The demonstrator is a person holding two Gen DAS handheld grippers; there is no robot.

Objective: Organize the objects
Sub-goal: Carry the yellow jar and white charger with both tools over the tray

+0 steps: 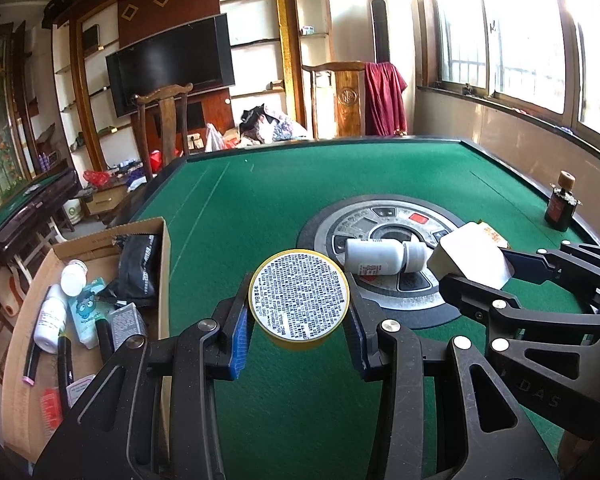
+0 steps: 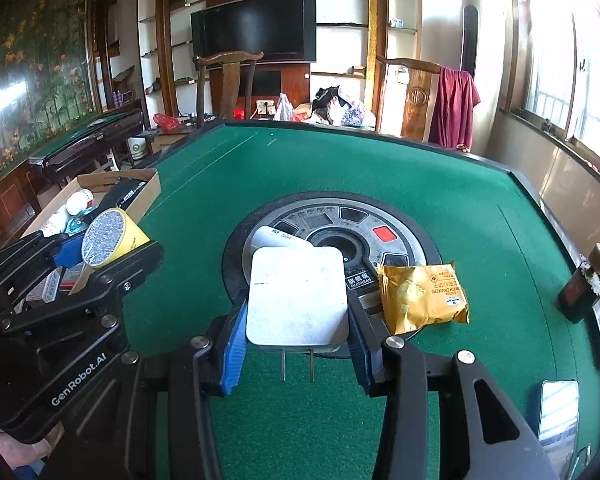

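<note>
My left gripper (image 1: 298, 316) is shut on a round yellow tub (image 1: 299, 298), its printed white bottom facing the camera, held above the green felt just right of the cardboard box (image 1: 164, 264). The same yellow tub (image 2: 108, 238) shows at the left of the right wrist view. My right gripper (image 2: 298, 320) is shut on a white square plug adapter (image 2: 298, 300) with two prongs pointing down, over the table's centre disc (image 2: 400, 236). A white bottle (image 1: 384, 256) lies on its side on that disc. A yellow cracker packet (image 2: 424, 296) lies just right of the adapter.
The box holds a white bottle (image 1: 50, 318), a black pouch (image 1: 138, 268), a light blue pack (image 1: 86, 312) and several small items. A dark bottle with a cork (image 2: 584, 288) stands near the table's right rim. A phone (image 2: 558, 410) lies at the near right edge. Chairs stand beyond the far edge.
</note>
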